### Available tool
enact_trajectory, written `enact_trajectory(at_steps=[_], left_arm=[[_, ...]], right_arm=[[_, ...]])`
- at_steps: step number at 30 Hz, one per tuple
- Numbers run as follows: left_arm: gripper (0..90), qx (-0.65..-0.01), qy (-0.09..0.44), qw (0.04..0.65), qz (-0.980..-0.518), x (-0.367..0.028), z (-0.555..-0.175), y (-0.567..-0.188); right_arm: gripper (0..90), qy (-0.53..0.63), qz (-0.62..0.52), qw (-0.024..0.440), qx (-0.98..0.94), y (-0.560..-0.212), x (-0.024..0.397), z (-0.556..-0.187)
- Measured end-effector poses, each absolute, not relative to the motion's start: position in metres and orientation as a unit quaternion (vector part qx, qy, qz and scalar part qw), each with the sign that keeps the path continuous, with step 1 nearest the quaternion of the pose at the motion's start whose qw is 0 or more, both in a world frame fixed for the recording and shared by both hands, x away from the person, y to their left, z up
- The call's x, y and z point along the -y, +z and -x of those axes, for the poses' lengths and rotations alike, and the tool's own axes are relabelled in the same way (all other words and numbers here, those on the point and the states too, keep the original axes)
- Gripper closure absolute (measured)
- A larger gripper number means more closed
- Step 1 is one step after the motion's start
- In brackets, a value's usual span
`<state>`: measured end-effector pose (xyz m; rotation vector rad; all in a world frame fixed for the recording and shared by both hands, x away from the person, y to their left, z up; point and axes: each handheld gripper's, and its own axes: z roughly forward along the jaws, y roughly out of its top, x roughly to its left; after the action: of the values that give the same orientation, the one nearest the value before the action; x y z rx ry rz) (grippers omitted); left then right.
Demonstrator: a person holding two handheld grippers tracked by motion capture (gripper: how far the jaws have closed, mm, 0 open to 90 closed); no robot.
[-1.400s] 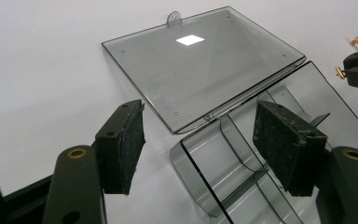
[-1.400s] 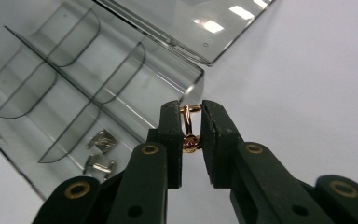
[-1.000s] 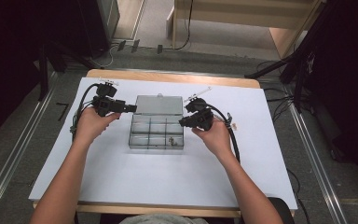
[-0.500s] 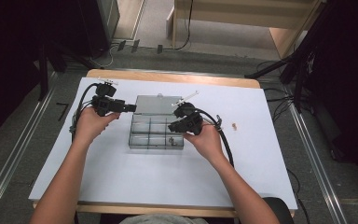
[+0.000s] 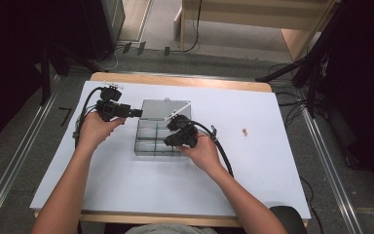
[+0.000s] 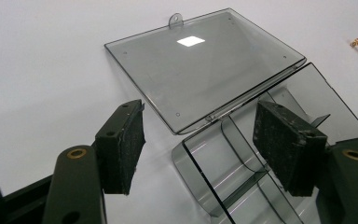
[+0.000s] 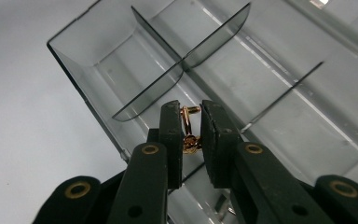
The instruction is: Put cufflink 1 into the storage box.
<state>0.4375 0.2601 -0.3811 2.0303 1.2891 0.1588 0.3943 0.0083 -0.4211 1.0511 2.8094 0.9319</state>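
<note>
From my remote seat, the right hand-held gripper (image 7: 189, 135) hides much of what it pinches: a small gold-coloured metal clip (image 7: 188, 128), only its bent loop and a knob showing between the closed pads. It hangs over a near compartment of the clear smoky plastic divider box (image 5: 148, 141), at that box's right front edge in the high view. The box's lower end is cut off in both gripper views. The left hand-held gripper (image 6: 200, 144) stands wide open with nothing between its pads, at the box's left back corner beside the flat-lying hinged lid (image 6: 205, 70). A second gold clip (image 5: 245, 131) lies alone on the white tabletop (image 5: 272, 185), too small to make out. Since the earlier frame my right hand has come leftward and down over the box; the left has stayed put. I can read no writing anywhere.
</note>
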Motion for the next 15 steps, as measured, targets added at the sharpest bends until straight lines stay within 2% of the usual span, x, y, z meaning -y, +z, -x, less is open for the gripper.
enact_trajectory(at_steps=[15], left_arm=[[34.8, -0.499, 0.061, 0.356, -0.788, -0.259, -0.438, -0.382]], right_arm=[[80.0, 0.268, -0.329, -0.010, -0.905, -0.443, -0.022, -0.398]])
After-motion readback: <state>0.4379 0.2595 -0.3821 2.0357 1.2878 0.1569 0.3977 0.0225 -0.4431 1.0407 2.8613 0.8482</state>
